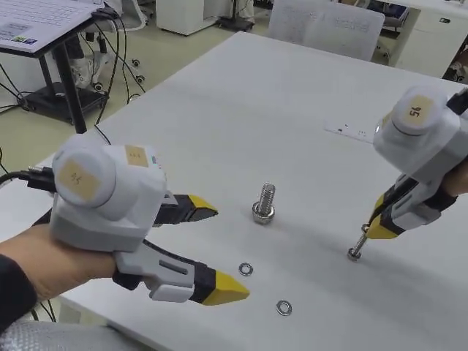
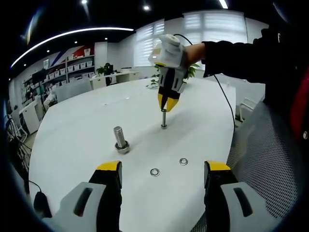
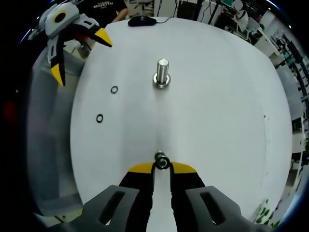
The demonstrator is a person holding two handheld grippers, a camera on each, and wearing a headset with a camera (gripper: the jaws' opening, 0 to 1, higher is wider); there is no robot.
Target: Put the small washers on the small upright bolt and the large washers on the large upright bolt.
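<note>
Jaws spread wide on left gripper [image 1: 227,252] near two washers [image 1: 246,269], right gripper [image 1: 379,228] clamped on small bolt [image 1: 357,248], large bolt [image 1: 265,203] apart

- Two bolts stand upright, as far as I can see: one large bolt [image 1: 264,202] and one small bolt [image 1: 357,244].
- Two loose washers lie flat near the front edge: the farther washer [image 1: 246,269] and the nearer washer [image 1: 284,308].
- Two grippers are over the top: the left gripper [image 1: 227,253] and the right gripper [image 1: 380,231].
- There is one white table [image 1: 241,110] under it all.
</note>
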